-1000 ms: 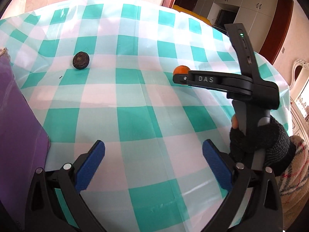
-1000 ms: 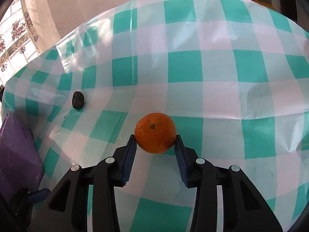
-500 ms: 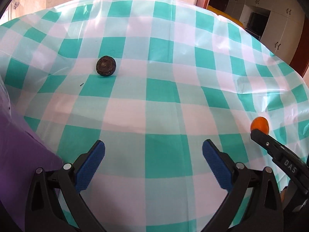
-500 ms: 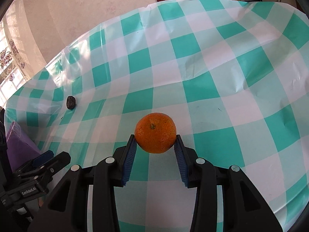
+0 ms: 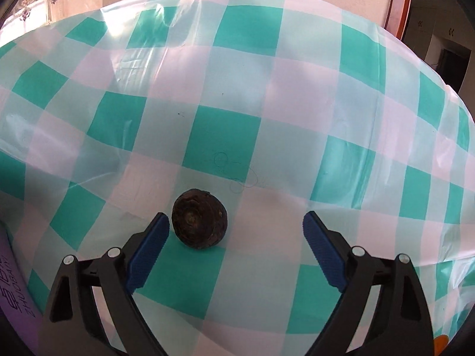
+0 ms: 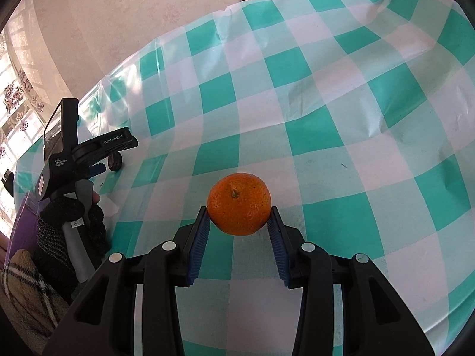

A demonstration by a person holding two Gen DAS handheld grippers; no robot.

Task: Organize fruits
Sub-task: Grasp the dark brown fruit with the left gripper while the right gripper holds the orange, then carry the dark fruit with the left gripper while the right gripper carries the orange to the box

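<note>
A dark brown round fruit (image 5: 199,218) lies on the green-and-white checked tablecloth (image 5: 267,95). My left gripper (image 5: 236,231) is open around it, the fruit close to the left finger (image 5: 148,249) and far from the right one. In the right wrist view the same dark fruit (image 6: 115,161) shows at the left gripper's tip, partly hidden. My right gripper (image 6: 239,222) is shut on an orange (image 6: 239,203) and holds it above the cloth.
A purple box (image 5: 12,290) stands at the table's left edge, also in the right wrist view (image 6: 22,225). A gloved hand (image 6: 69,231) holds the left gripper. A wall and a doorway lie beyond the table's far edge.
My left gripper has moved forward and left to the dark fruit, which now sits between its open fingers. My right gripper, still holding the orange, has swung further right and away.
</note>
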